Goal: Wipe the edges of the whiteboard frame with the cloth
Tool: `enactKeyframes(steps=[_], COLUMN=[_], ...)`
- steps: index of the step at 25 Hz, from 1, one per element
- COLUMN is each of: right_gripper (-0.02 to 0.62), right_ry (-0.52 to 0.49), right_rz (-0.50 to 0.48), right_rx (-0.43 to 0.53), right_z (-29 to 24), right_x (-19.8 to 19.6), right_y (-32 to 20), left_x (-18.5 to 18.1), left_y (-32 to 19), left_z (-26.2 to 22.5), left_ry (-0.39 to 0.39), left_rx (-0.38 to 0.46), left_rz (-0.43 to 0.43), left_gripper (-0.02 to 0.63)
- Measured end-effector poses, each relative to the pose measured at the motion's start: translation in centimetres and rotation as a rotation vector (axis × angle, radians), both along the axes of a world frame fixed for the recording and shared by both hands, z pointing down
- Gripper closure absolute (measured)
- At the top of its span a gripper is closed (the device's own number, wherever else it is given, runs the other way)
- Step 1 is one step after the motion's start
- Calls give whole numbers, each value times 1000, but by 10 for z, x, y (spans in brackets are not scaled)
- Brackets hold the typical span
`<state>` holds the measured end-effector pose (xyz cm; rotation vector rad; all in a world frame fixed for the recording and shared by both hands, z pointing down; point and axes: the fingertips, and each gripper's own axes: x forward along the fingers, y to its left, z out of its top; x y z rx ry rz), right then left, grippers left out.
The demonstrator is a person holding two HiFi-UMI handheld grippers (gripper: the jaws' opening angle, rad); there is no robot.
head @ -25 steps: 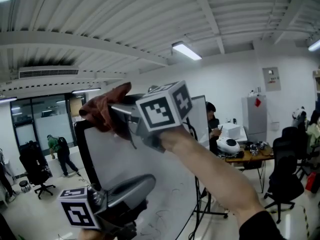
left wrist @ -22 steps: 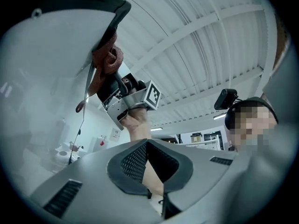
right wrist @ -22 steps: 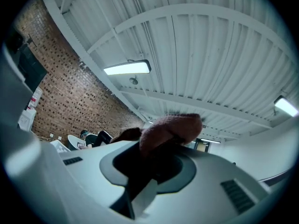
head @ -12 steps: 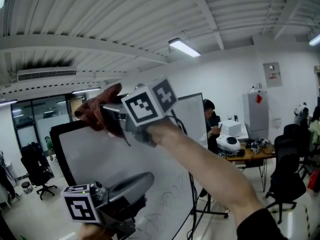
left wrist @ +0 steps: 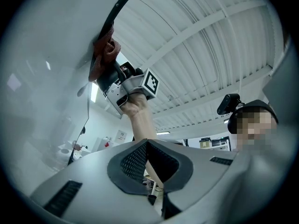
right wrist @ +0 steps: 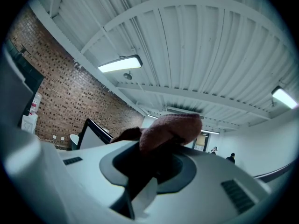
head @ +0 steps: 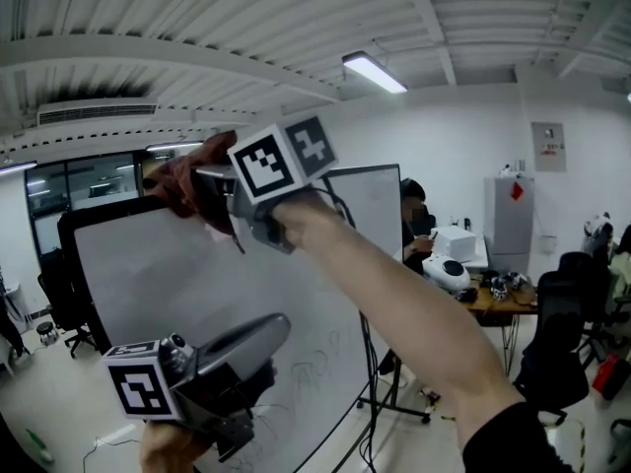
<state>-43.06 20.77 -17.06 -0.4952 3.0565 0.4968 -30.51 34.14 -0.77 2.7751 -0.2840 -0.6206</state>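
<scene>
**Open office under a ribbed white ceiling**

On my feed the ceiling (head: 473, 18) is white and ribbed, crossed by heavy beams. A lit strip light (head: 375, 72) hangs overhead, and a long air vent (head: 97, 113) sits at the far left. The far wall (head: 454, 136) is plain white and carries a small notice panel (head: 548, 146). Dark-framed glass partitions (head: 99, 177) close off the far left. At the far right stands a tall white cabinet (head: 508, 215). Near it I see a wooden counter (head: 498, 305) loaded with white equipment, with a person (head: 412, 215) seated at its left end. Black office chairs (head: 552, 353) stand at the right, and another chair (head: 61, 308) at the far left. The floor (head: 434, 432) is pale. The right gripper view shows a red brick wall (right wrist: 60, 97).
</scene>
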Motion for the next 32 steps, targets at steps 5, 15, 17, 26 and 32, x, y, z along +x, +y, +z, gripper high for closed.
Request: enactKeyframes(steps=[5,15,17,26,32], right_gripper=[498,497,497,497,497], right_ry=[30,17,12,39,22], right_rz=[-9,-41,-39,17,-24], right_rx=[1,-48,-52,-13,-22], right_z=[2,5,4,5,9], right_x=[3,12,15,36,53], right_y=[-4,-11,-16,-53,-79], left_x=[17,25,27,55,66], left_y=[-16,-25,-27,-61,-94], left_z=[4,4,3,-2,6], left_ry=[-14,-15,10,-2,-43], left_rx=[-5,7,-1,16,41], left_rz=[-53,-124,-110,-83,-105], left_gripper=[609,609,609,609,609])
